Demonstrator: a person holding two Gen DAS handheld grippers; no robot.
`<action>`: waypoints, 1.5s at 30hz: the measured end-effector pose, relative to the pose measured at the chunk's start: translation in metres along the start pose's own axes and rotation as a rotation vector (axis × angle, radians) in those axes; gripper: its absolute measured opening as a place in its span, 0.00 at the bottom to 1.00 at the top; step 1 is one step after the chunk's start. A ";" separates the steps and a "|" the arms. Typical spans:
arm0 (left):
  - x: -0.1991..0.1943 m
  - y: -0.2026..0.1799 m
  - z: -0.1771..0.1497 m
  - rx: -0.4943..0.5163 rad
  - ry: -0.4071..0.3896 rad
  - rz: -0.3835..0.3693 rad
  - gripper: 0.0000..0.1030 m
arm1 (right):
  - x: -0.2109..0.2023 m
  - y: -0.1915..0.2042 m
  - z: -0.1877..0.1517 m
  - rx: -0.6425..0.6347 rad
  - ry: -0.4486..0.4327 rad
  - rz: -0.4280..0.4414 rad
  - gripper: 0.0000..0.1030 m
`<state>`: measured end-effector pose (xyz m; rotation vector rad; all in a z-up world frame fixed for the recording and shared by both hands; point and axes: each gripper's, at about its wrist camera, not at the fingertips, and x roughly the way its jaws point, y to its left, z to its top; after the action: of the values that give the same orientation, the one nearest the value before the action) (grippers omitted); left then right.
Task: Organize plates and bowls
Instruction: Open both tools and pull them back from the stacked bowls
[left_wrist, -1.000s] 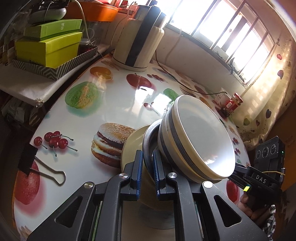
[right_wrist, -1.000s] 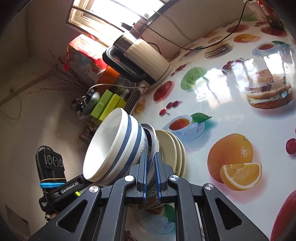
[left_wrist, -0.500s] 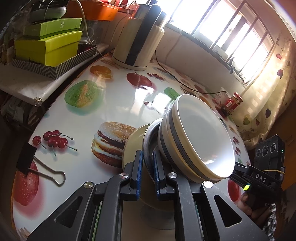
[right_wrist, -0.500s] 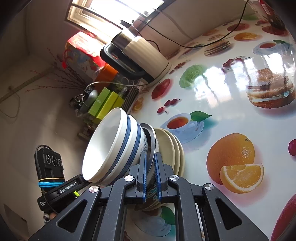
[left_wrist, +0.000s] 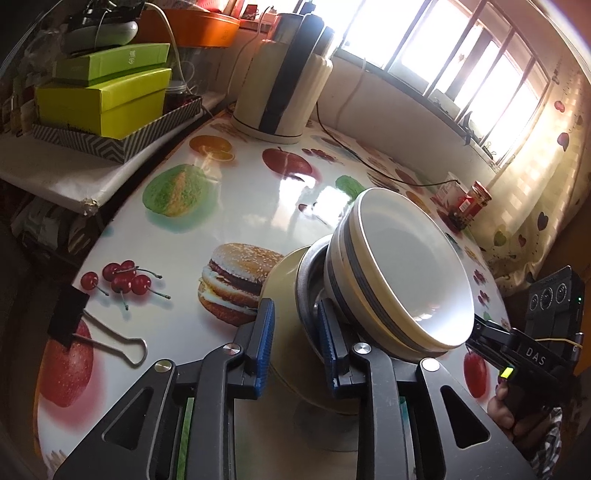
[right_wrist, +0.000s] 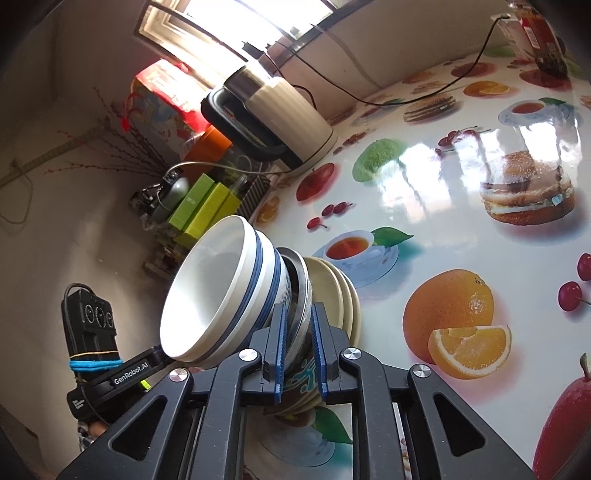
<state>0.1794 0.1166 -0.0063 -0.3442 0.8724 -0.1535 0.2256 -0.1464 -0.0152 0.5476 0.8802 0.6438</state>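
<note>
A stack of dishes fills the middle of both views: cream plates at the bottom, a steel plate on them, and white bowls with blue bands on top. My left gripper straddles the rims of the cream and steel plates. Its jaws are opening and its blue pads stand off the rims. From the opposite side my right gripper straddles the steel plate rim under the bowls. Its jaws are opening too, with narrow gaps showing. The stack's foot is hidden behind the fingers.
A cream and black kettle stands at the back with its cable trailing along the wall. Green boxes sit on a side shelf to the left. A binder clip lies on the fruit-print table. Red jars stand by the window.
Both pairs of jaws have spread apart around the plate rims, the left pair more than the right. The stack and both hands have stayed where they were.
</note>
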 end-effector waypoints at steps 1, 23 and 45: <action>-0.002 0.000 -0.002 0.004 0.001 -0.002 0.24 | -0.002 0.001 -0.001 -0.006 -0.005 -0.011 0.20; -0.052 -0.033 -0.056 0.192 -0.099 0.188 0.42 | -0.048 0.052 -0.049 -0.239 -0.095 -0.208 0.47; -0.073 -0.039 -0.115 0.216 -0.150 0.251 0.42 | -0.053 0.073 -0.112 -0.339 -0.058 -0.451 0.67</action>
<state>0.0443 0.0730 -0.0075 -0.0421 0.7360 0.0115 0.0870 -0.1146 0.0024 0.0550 0.7838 0.3494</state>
